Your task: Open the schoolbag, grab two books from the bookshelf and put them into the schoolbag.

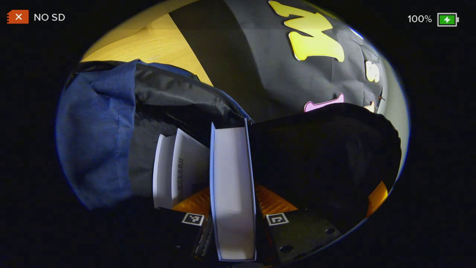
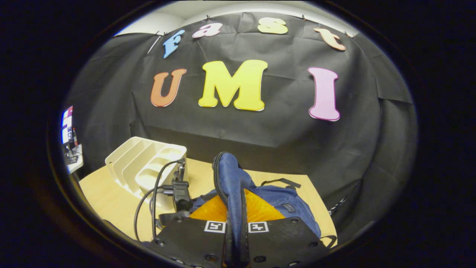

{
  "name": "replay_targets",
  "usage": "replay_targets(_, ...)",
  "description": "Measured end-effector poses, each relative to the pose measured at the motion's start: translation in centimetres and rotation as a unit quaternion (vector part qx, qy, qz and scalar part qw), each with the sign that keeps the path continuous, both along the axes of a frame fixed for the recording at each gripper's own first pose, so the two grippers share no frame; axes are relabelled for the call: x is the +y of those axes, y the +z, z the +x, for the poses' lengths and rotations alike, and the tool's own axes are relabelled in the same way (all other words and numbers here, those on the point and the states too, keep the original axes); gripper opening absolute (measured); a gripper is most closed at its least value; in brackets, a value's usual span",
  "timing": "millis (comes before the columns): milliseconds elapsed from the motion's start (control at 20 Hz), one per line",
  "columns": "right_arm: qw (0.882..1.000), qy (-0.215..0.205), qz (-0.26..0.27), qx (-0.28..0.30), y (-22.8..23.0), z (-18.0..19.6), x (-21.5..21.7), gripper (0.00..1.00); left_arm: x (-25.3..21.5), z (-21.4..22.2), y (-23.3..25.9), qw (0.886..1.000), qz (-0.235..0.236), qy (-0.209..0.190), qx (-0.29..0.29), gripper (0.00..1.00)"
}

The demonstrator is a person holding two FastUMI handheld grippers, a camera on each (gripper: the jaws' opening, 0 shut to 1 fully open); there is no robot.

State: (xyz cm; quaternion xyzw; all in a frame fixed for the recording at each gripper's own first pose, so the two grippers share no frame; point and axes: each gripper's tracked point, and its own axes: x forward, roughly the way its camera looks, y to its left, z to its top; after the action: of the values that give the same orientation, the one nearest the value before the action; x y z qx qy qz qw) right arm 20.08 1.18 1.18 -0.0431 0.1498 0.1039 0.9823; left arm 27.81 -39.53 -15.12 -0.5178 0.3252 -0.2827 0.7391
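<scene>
In the left gripper view, the left tongs point(image 1: 233, 223) pinch a white-paged book point(image 1: 232, 186) by its edges, its far end at the open mouth of the blue schoolbag point(image 1: 96, 137), where another book point(image 1: 178, 171) already sits inside. In the right gripper view, the right tongs point(image 2: 236, 227) clamp a fold of the schoolbag point(image 2: 230, 178), held upright over the desk point(image 2: 108, 201). Farther left stands the white bookshelf point(image 2: 145, 163).

black cloth wall point(image 2: 260, 134), wood tbl point(image 2: 111, 201).
</scene>
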Motion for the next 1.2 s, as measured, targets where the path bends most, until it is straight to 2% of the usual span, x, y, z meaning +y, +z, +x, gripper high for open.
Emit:
replay_targets(100,1.000,0.001,0.010,0.005,-0.5,0.3,-0.2,0.07,0.1,0.0,-0.8,1.000,0.020,0.001,-0.002,0.48)
replay_targets(150,1.000,-0.001,0.014,0.006,-0.6,0.4,-0.6,0.11,0.1,0.1,-0.8,0.999,0.033,0.002,-0.006,0.51)
replay_targets(200,1.000,-0.002,0.017,0.005,-0.6,0.3,-0.9,0.10,0.1,0.1,-0.5,0.999,0.044,-0.002,-0.013,0.59)
replay_targets(250,1.000,-0.004,0.019,0.003,-0.5,0.3,-1.3,0.07,0.4,-0.2,-0.7,0.998,0.062,-0.004,-0.019,0.61)
replay_targets(300,1.000,-0.005,0.020,0.002,-0.4,0.2,-1.5,0.07,0.7,-0.3,-0.8,0.996,0.081,-0.008,-0.028,0.71)
replay_targets(350,1.000,-0.007,0.019,0.000,-0.3,0.2,-1.8,0.07,1.1,-0.4,-1.0,0.994,0.106,-0.011,-0.036,0.67)
replay_targets(400,1.000,-0.010,0.016,0.001,-0.5,0.3,-2.2,0.10,1.5,-0.6,-1.1,0.991,0.128,-0.016,-0.041,0.71)
replay_targets(450,1.000,-0.012,0.016,0.003,-0.7,0.3,-2.4,0.07,2.2,-0.5,-1.1,0.987,0.154,-0.014,-0.043,0.80)
replay_targets(600,1.000,-0.018,0.019,0.007,-1.2,0.3,-2.9,0.07,5.3,-0.5,-1.3,0.968,0.242,0.002,-0.065,0.75)
replay_targets(700,0.999,-0.024,0.020,0.010,-1.6,0.3,-3.1,0.07,6.6,-0.3,-2.2,0.956,0.283,0.009,-0.072,0.96)
replay_targets(800,0.999,-0.029,0.021,0.010,-1.9,0.4,-3.2,0.07,7.2,-0.9,-2.2,0.956,0.284,0.013,-0.073,0.96)
replay_targets(950,0.999,-0.043,0.019,0.012,-2.6,0.3,-3.6,0.07,9.0,-1.6,-2.5,0.940,0.327,0.030,-0.091,0.96)
replay_targets(1100,0.999,-0.053,0.008,0.008,-3.1,-0.1,-3.8,0.08,9.7,-3.3,-1.9,0.933,0.341,0.026,-0.114,0.96)
replay_targets(1200,0.998,-0.055,0.009,0.008,-3.3,-0.5,-3.5,0.08,10.9,-4.3,-2.0,0.921,0.367,0.037,-0.123,0.96)
